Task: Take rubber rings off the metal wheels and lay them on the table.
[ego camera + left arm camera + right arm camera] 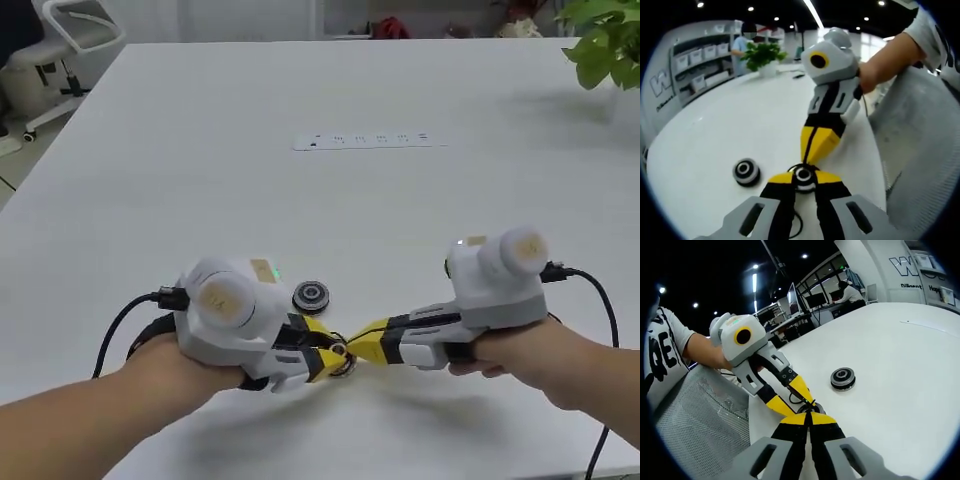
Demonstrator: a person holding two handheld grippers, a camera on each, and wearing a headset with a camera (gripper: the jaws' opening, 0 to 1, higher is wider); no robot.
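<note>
1. Clamped across the held wheel [804,175] with the left gripper [805,180], one jaw on each side. Probably to stop it turning or slipping while the rubber is worked.
2. Brought in nose to nose with the right gripper [810,421], jaws together and tips against the rim of the held wheel. Likely there to pry the ring [804,188] off. Cannot tell whether any rubber is pinched between them.
3. Working just beside the loose wheel [311,295], on the person's side of it, over the table [300,200].
4. Lying flat, apart from both grippers: the loose wheel, with a dark outer band that looks like its own ring, not yet removed. Probably left for later.
5. Judged early in the task: one wheel in hand, the loose wheel waiting.
</note>
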